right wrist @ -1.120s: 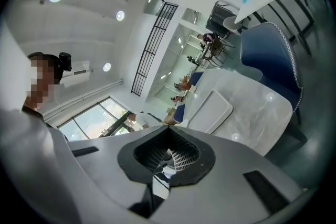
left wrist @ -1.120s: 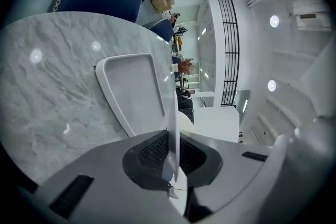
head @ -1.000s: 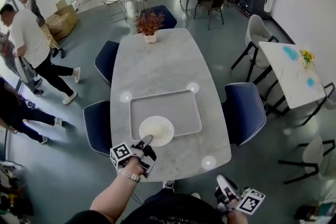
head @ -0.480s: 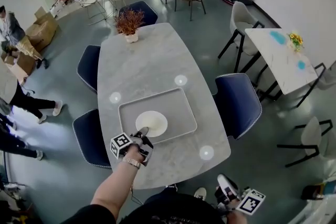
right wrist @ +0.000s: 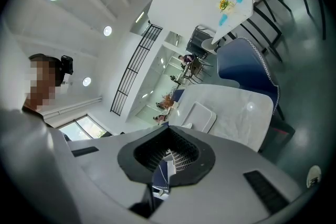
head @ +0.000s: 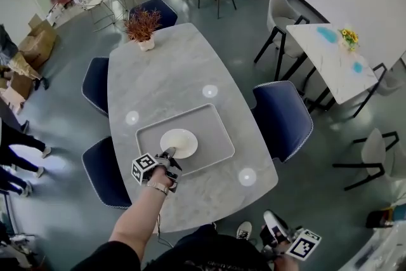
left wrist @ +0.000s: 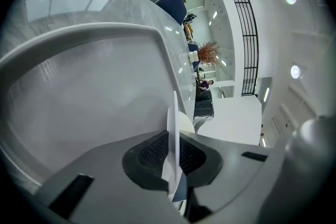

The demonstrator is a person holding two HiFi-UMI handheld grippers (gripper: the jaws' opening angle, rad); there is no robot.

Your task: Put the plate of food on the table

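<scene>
A white plate [head: 179, 142] with no food visible on it sits low over the grey tray [head: 216, 130] on the marble table [head: 165, 73]. My left gripper [head: 168, 154] is shut on the plate's near rim. In the left gripper view the plate's edge [left wrist: 172, 128] stands thin between the dark pads of the left gripper [left wrist: 173, 152], with the tray [left wrist: 79, 86] spread behind it. Whether the plate rests on the tray I cannot tell. My right gripper [head: 269, 225] hangs off the table's near right corner. In its own view the right gripper [right wrist: 167, 157] is shut with nothing in it.
A potted dry plant [head: 143, 27] stands at the table's far end. Blue chairs flank the table: one on the right [head: 282, 117] and two on the left [head: 101, 171] [head: 95, 82]. A second white table [head: 330, 60] is at the right. People move about at the far left.
My left gripper has carried the plate away from me and downward, from the tray's near edge toward its middle. The right gripper has stayed put.
</scene>
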